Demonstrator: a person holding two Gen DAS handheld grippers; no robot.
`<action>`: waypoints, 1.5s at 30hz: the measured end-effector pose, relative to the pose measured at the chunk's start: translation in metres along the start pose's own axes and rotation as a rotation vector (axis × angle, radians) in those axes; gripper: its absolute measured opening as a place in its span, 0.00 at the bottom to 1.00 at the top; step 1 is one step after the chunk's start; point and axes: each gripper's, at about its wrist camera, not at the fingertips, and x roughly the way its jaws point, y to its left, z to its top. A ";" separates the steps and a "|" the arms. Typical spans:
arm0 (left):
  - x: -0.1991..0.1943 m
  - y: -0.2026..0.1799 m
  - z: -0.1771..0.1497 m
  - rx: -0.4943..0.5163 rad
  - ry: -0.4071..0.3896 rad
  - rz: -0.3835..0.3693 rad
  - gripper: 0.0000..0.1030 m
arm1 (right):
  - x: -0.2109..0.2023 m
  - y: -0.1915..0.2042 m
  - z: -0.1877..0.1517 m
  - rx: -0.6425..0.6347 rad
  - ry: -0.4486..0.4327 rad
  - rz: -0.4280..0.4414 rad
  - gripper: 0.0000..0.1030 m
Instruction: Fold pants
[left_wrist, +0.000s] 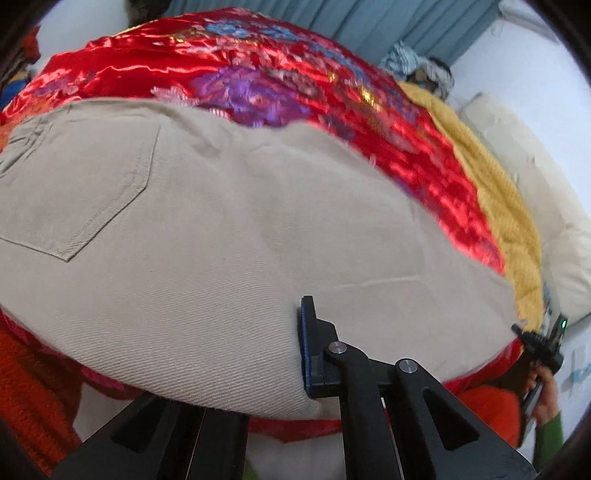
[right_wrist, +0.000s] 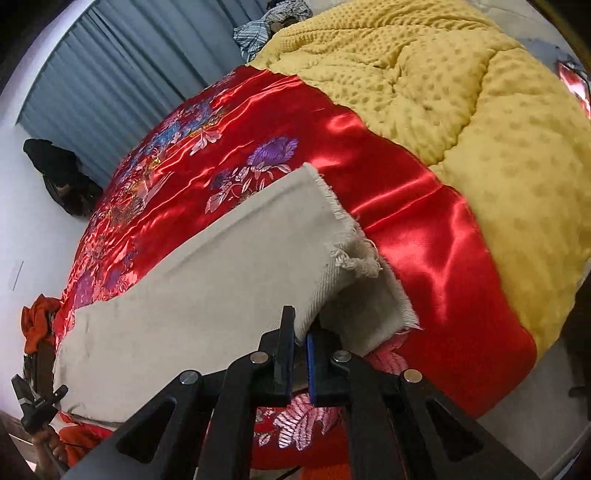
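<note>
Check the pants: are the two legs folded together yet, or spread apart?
Folded together. In the right wrist view the pants show two frayed leg hems stacked, and the right gripper pinches their edge.

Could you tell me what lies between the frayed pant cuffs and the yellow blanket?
In the right wrist view, only a bare band of red satin cover separates the frayed cuffs from the yellow blanket.

Left gripper (left_wrist: 295, 354): one finger buried under the beige twill pants (left_wrist: 184, 229). Pants' waist cut off by the left-wrist frame's left edge. Red floral satin bedspread (right_wrist: 406, 206) motion-blurred there. Dark heap (right_wrist: 59, 173) by the curtain: unidentifiable.
</note>
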 end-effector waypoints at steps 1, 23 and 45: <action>0.004 0.001 -0.003 0.008 0.008 0.011 0.03 | 0.006 -0.003 -0.002 0.008 0.012 -0.018 0.05; -0.052 -0.115 0.005 0.352 -0.081 0.000 0.76 | 0.028 0.026 0.015 -0.079 0.020 -0.103 0.55; 0.139 -0.241 -0.012 0.702 0.115 0.223 0.73 | 0.054 0.032 0.004 -0.162 0.018 -0.137 0.65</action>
